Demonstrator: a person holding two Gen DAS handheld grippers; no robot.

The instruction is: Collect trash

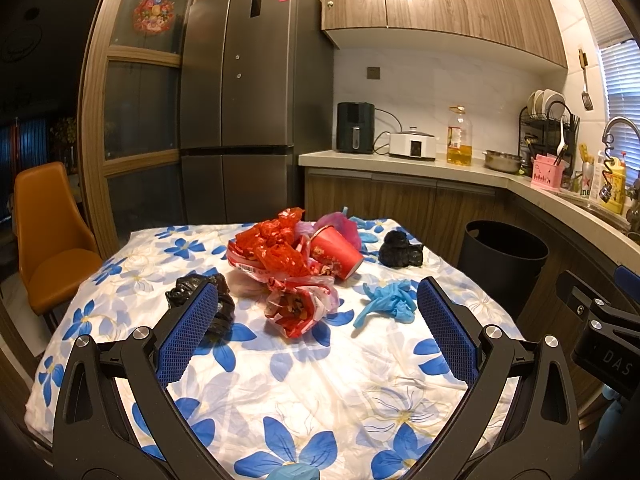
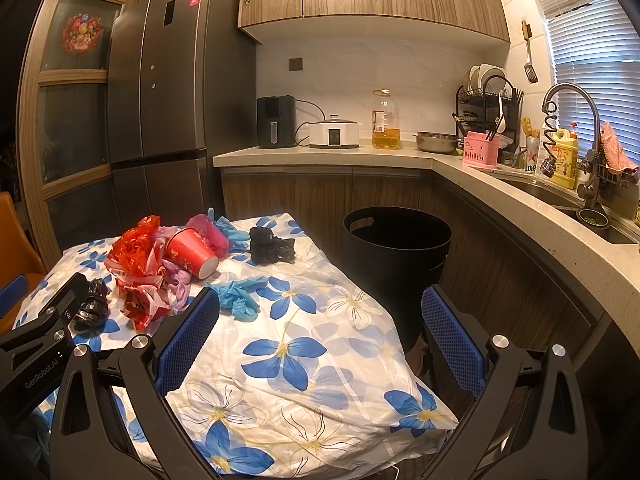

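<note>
Trash lies on the flower-print tablecloth (image 1: 288,376): red crumpled wrappers (image 1: 276,252), a red paper cup (image 1: 338,254) on its side, a blue glove (image 1: 386,300), a black bag wad (image 1: 400,254) at the far right and another black wad (image 1: 192,292) at the left. My left gripper (image 1: 318,330) is open and empty, above the table just short of the pile. My right gripper (image 2: 320,338) is open and empty over the table's right edge. The cup (image 2: 192,252), glove (image 2: 240,296) and black wad (image 2: 272,250) show left of it. A black bin (image 2: 396,256) stands beyond the table.
The bin (image 1: 502,260) sits between the table and the wooden counter cabinets (image 2: 500,264). An orange chair (image 1: 48,240) stands at the table's left. A grey fridge (image 1: 248,112) is behind. The counter holds appliances, an oil bottle (image 2: 386,120) and a sink (image 2: 560,196).
</note>
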